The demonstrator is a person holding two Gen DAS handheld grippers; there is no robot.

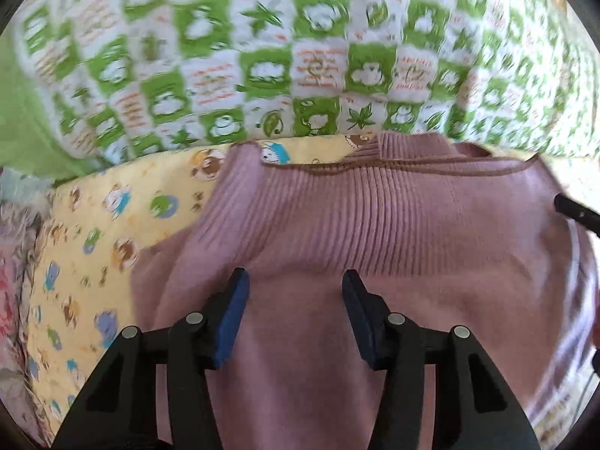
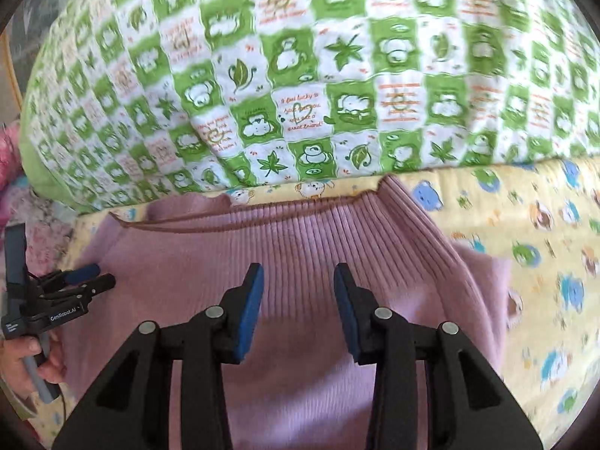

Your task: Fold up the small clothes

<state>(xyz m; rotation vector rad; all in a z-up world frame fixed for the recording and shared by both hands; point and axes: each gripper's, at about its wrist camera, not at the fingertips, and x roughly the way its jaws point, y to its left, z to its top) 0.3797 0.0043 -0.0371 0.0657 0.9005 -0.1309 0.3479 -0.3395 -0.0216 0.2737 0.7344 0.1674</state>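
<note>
While both tools hang over it, the mauve knitted garment [image 1: 375, 232] lies spread on a yellow sheet [image 1: 93, 225] printed with little cartoon animals, its ribbed band with a brown-edged hem toward the far side. Behind it rises a puffy green-and-white checked quilt [image 2: 300, 75] with bears, leaves and orange writing. The left gripper [image 1: 296, 288] stands with its blue pads [image 1: 232, 318] spread apart above the smooth part of the knit, nothing between them. The right gripper [image 2: 298, 285] is likewise parted, a bit narrower, poised over the ribbed section without pinching any cloth. From the right-hand camera, the left gripper [image 2: 93, 277] shows at the garment's left edge, its tips just over the fabric, and a hand [image 2: 37, 356] grips its grey handle. Pink patterned cloth [image 2: 11, 150] lies blurred at the far left.
</note>
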